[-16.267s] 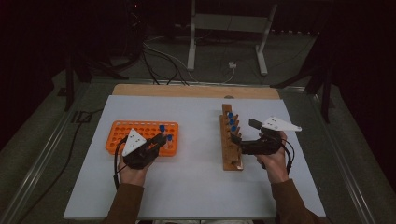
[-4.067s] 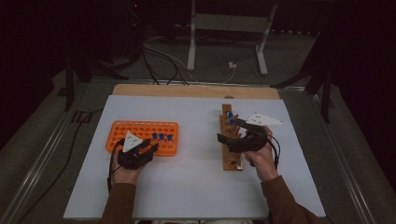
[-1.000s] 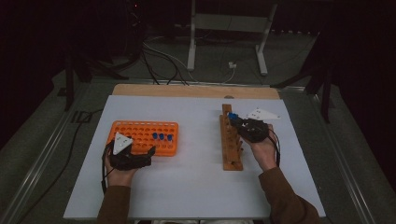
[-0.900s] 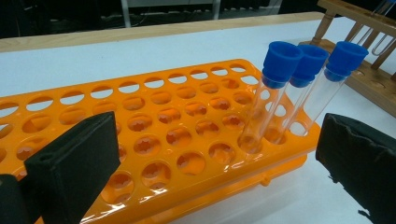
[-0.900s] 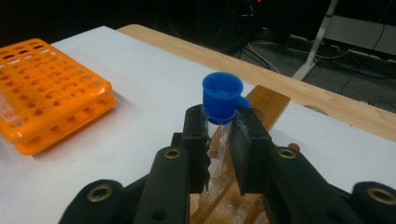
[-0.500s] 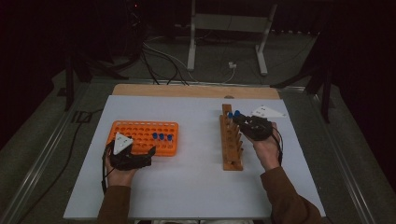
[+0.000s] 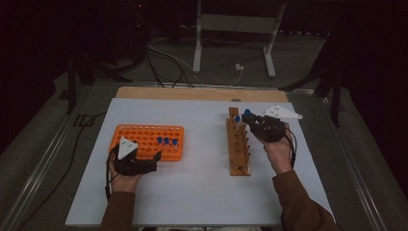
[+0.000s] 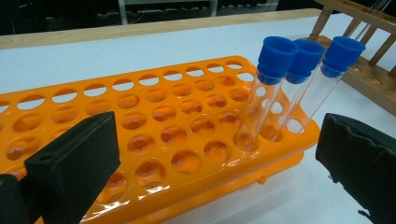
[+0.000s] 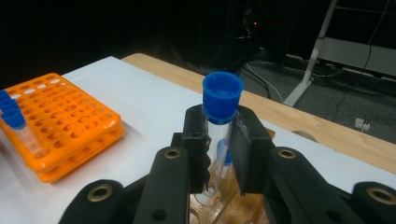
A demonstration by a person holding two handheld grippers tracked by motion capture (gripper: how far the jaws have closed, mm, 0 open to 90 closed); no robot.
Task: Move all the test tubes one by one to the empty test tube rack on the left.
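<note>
- Right tool (image 9: 218,149), lower centre of the right gripper view: jaws clamped on a clear test tube (image 9: 217,140) w/ blue cap, grip just under the cap, tube upright.
- High view, right of centre: same tool (image 7: 250,120) sits over the far end of the wooden rack (image 7: 238,144); another blue-capped tube (image 7: 237,119) stands in the rack just beside it.
- Left tool (image 8: 219,154): jaws wide apart, nothing between them, framing the near edge of the orange rack (image 8: 154,140); in the high view it rests at lower left (image 7: 154,161) by that rack.
- Three capped tubes (image 8: 275,88) lean in the orange rack's right-hand holes.
- Judgement: lift straight up until the tube's foot clears the wood, keep it vertical, cross the bench (image 7: 202,192) to a free hole beside the three, lower gently, then release.
</note>
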